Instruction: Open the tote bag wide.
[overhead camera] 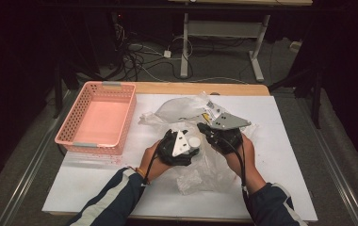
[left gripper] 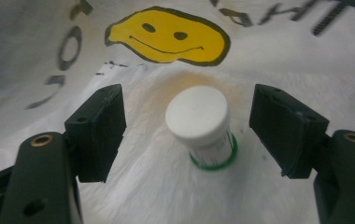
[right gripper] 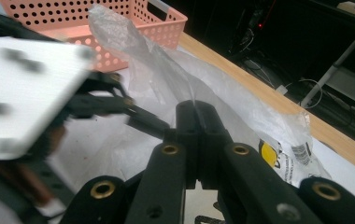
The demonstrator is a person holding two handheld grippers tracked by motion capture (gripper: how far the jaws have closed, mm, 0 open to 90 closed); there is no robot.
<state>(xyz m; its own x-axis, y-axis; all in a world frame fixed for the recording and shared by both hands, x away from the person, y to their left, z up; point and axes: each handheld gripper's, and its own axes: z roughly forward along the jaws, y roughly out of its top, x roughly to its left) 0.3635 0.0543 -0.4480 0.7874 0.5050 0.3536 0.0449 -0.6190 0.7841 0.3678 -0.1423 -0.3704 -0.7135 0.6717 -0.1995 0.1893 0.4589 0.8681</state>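
Left tool (left gripper: pixel 187 126) stands released, jaws either side of the small white-capped bottle (left gripper: pixel 202 125), which sits upright inside the plastic bag (overhead camera: pixel 186 110) — light, rigid, smooth-sided; grip low on its body. Beyond the bottle, right tool (right gripper: pixel 196 116) clenched on a fold of the bag — thin, limp, slippery film.

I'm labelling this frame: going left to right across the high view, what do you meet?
Pink basket → left gripper → right gripper pinching the clear plastic bag.

Bag lettering (left gripper: pixel 63 46) cut off at the edge (unreadable), left gripper (right gripper: pixel 31 93) blurred
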